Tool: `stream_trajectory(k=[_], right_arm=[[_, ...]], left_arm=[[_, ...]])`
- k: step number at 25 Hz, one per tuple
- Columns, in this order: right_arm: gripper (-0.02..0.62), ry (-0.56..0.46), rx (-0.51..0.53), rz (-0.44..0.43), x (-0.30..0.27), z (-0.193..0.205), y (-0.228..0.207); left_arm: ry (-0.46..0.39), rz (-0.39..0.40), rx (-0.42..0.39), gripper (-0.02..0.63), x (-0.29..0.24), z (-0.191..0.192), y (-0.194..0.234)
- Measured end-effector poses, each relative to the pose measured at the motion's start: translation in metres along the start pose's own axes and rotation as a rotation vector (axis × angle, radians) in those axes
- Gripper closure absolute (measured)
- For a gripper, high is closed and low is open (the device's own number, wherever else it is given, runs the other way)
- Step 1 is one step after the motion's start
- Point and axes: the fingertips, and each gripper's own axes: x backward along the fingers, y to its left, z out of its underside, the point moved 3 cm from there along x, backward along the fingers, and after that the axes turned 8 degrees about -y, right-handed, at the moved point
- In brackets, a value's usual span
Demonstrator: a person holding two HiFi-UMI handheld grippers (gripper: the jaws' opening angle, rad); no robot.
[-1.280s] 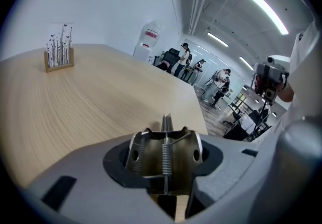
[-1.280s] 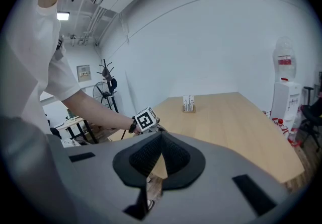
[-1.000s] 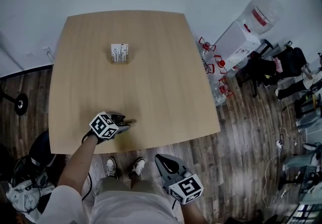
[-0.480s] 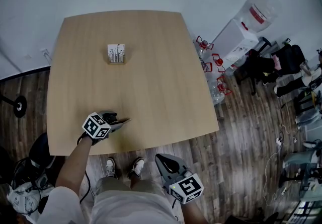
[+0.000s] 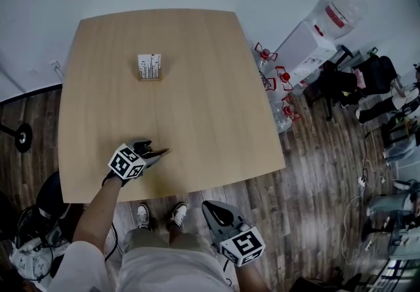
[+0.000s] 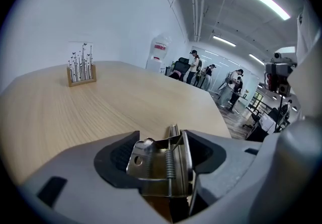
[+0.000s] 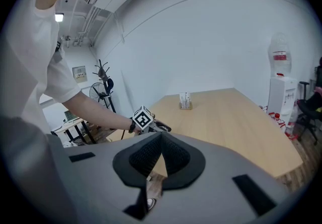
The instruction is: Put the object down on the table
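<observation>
The left gripper [image 5: 149,152] is over the near left corner of the counter [image 5: 197,87], close to its near edge and tilted down towards the top. Its fingers [image 6: 115,155] stand part way open and have just been opening. A metal spring clip [image 6: 161,162] sits between them. Both pads lie against the clip's sides, so the clip is still held. The nose of the clip pokes out past the fingertips, low over the wood. I cannot tell from any view whether it touches the counter.

The right gripper [image 7: 161,137] is held off the counter, past its near edge, above the floor and beside the person's legs. Its fingers are closed, with the tips meeting and nothing between them.

By count there are two grippers, each with one marker cube, and one clip. One small wooden stand of printed cards [image 5: 149,66] stands upright towards the far left corner of the counter, well apart from the clip. These are the only two things over or on the counter.

On the floor off the right edge stands one water dispenser [image 5: 308,48] with one big bottle [image 5: 341,15] on top. Three red-topped bottles [image 5: 283,79] stand in a row between it and the counter.
</observation>
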Motion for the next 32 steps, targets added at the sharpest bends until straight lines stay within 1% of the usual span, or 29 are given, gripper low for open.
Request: stream_trajectory(k=[4,9,15,21,24,26,32], right_arm=[[0.597,0.002,-0.002,0.010,-0.001,0.001,-0.001],[0.597,0.010,-0.010,0.026,0.001,0.004,-0.004],[0.597,0.011,-0.019,0.033,0.001,0.005,-0.005],[0.597,0.023,-0.023,0.028,-0.003,0.006,-0.006],[0.597,0.026,-0.025,0.025,-0.005,0.007,-0.006],[0.597,0.026,-0.027,0.023,-0.007,0.007,-0.006],[0.597,0.033,-0.030,0.013,-0.013,0.006,-0.006]], left_arm=[[0.014,-0.001,-0.070,0.345,-0.008,-0.002,0.001],[0.019,-0.023,-0.102,0.332,-0.013,-0.003,0.006],[0.050,-0.045,-0.149,0.307,-0.017,0.000,0.007],[0.060,-0.082,-0.162,0.289,-0.019,0.000,0.012],[0.075,-0.104,-0.184,0.273,-0.019,0.002,0.016],[0.081,-0.103,-0.191,0.270,-0.019,0.002,0.017],[0.087,-0.114,-0.168,0.249,-0.018,0.001,0.021]])
